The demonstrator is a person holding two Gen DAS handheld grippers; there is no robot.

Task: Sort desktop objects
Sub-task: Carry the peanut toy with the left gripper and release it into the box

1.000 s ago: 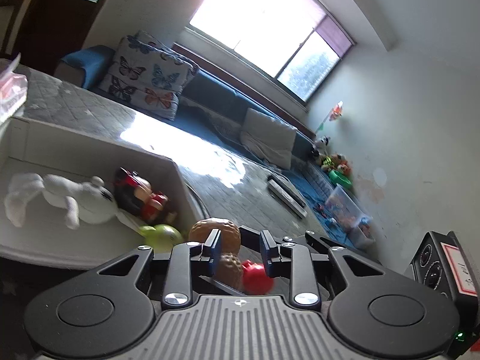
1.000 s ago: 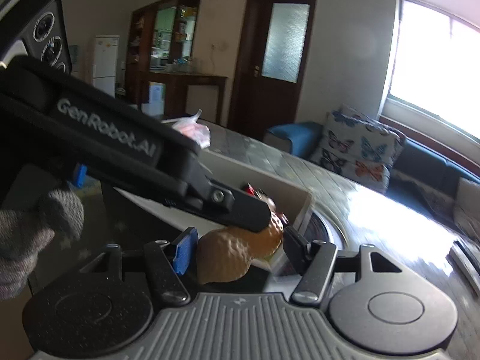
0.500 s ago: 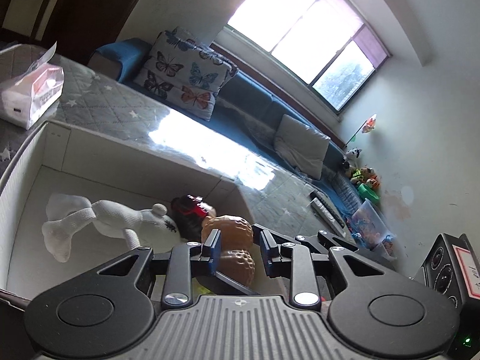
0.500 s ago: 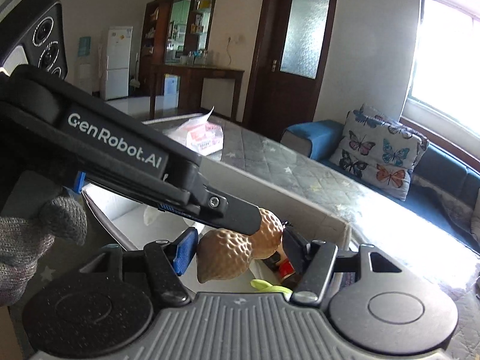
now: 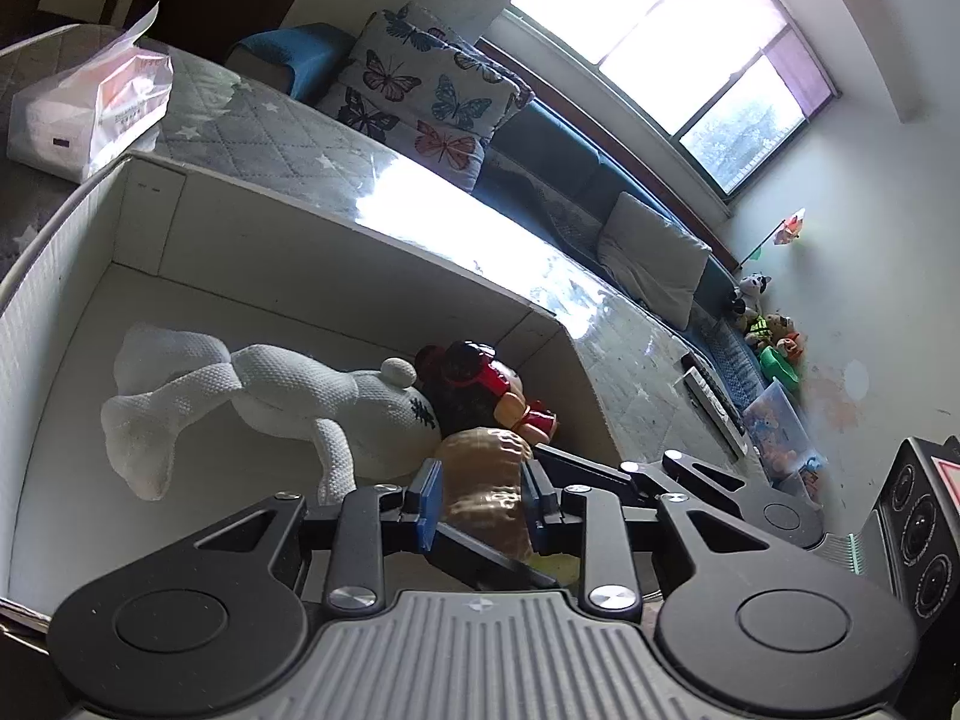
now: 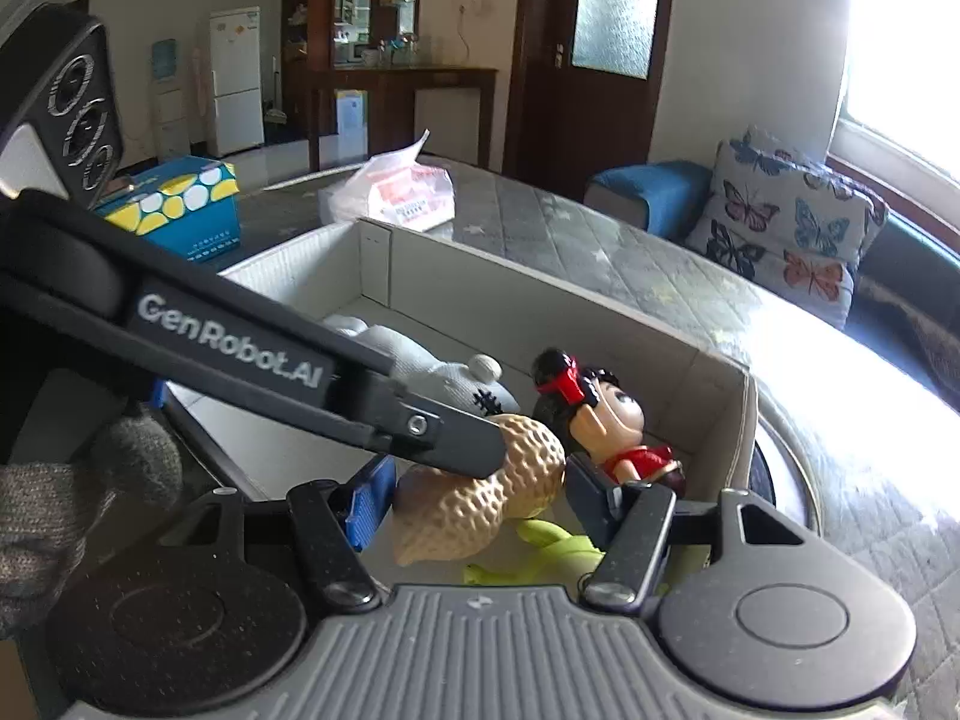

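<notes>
Both pairs of jaws are clamped on one peanut toy (image 6: 480, 498): the left gripper (image 5: 483, 501) and right gripper (image 6: 474, 492) share it. It has been carried from beyond the box (image 5: 252, 276) rim to low inside, beside the doll (image 6: 606, 414); release seems next.

left claw (image 5: 483, 504) gripping peanut toy (image 5: 485, 492), box (image 5: 336, 252)

We see a living room lit by a wide window (image 5: 672, 42), whose glare falls on a table covered by a grey quilted cloth (image 6: 630, 252). Below the window runs a blue sofa (image 5: 558, 150) bearing a butterfly-print cushion (image 5: 432, 90). Opposite, we note a dark wooden door (image 6: 594, 60), a wooden cabinet (image 6: 390, 84) and a white refrigerator (image 6: 237, 78).
</notes>
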